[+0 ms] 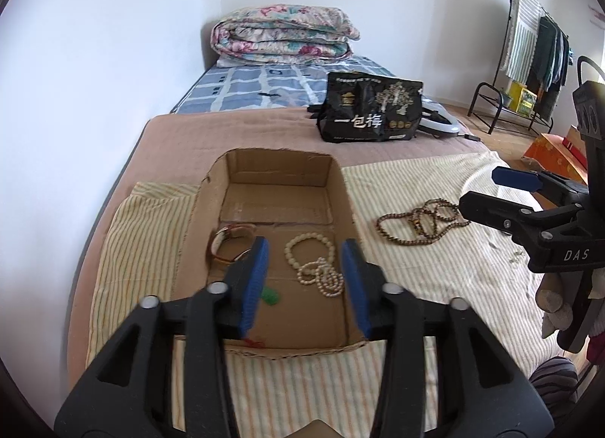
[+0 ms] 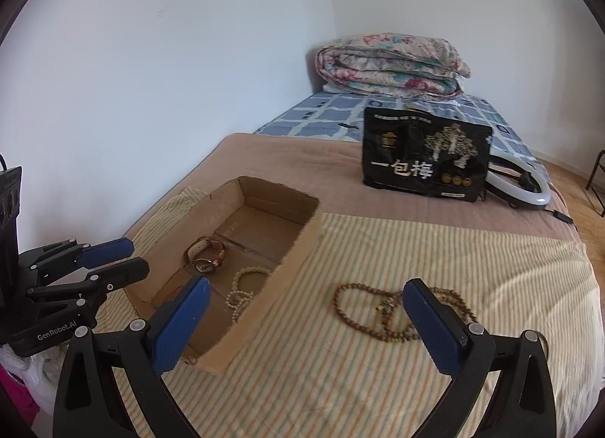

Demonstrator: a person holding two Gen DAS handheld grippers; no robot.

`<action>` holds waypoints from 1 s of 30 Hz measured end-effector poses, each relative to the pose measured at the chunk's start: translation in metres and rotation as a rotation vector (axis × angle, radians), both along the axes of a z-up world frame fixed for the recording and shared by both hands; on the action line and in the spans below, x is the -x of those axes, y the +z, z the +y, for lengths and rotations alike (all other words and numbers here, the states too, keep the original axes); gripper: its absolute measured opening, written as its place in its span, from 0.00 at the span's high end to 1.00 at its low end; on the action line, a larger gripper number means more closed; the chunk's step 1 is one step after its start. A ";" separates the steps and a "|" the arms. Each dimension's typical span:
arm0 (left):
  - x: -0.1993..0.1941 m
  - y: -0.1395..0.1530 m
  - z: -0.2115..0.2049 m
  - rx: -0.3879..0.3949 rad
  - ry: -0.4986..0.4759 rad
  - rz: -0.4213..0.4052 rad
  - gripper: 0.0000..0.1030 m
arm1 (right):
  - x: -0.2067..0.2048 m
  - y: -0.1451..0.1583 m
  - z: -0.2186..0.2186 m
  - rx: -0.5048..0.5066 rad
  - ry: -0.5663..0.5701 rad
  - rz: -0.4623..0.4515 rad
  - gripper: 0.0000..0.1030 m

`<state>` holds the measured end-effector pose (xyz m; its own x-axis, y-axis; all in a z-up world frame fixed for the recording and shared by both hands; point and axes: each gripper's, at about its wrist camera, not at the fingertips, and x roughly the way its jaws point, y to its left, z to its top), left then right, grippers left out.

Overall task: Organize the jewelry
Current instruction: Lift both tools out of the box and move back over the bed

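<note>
We judge the job mostly done: inside the box (image 1: 280, 218) lie a watch (image 1: 230, 243) at about 10 o'clock from our left gripper (image 1: 304, 279), a pale bead string (image 1: 315, 266) coiled at 12 o'clock between its fingers, and a small green piece (image 1: 273, 296) low beside the left finger. Still outside is the brown bead necklace (image 2: 382, 309), loose on the striped cloth (image 2: 416, 381), at 12 o'clock from our right gripper (image 2: 306, 324), just past the box's wall. That piece looks like what is left. The left fingers stand partly spread with nothing pinched; the right fingers are spread wide and empty. The box is plain corrugated card, shallow, with rough cut edges. The pale beads look smooth and glossy, the brown ones small, round and matt like wood. The cloth is soft, slightly rumpled weave, so the necklace may drag on it.
</note>
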<state>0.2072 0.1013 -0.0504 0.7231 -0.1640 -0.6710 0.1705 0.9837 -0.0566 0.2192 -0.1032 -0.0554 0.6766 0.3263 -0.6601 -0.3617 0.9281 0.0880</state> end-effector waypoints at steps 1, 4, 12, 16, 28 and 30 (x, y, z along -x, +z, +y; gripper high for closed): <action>0.001 0.002 -0.004 0.000 -0.005 -0.005 0.54 | 0.002 0.000 -0.004 0.002 -0.007 -0.003 0.00; 0.001 0.005 -0.016 -0.002 -0.020 -0.011 0.54 | 0.008 0.003 -0.023 0.010 -0.034 -0.016 0.00; 0.001 0.008 -0.055 -0.007 -0.079 -0.011 0.54 | 0.028 0.015 -0.082 0.046 -0.114 -0.062 0.00; -0.001 0.006 -0.077 -0.010 -0.112 -0.006 0.54 | 0.038 0.020 -0.113 0.069 -0.161 -0.078 0.00; -0.018 -0.010 -0.130 0.003 -0.216 0.027 0.37 | 0.053 0.013 -0.208 0.098 -0.316 -0.063 0.00; -0.023 -0.015 -0.139 -0.009 -0.234 0.040 0.36 | 0.054 0.007 -0.222 0.100 -0.342 -0.050 0.00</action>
<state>0.2299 -0.0381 -0.0655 0.6387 -0.3178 -0.7007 0.3918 0.9181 -0.0593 0.1652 -0.3253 -0.0481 0.7678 0.0111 -0.6406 -0.0302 0.9994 -0.0190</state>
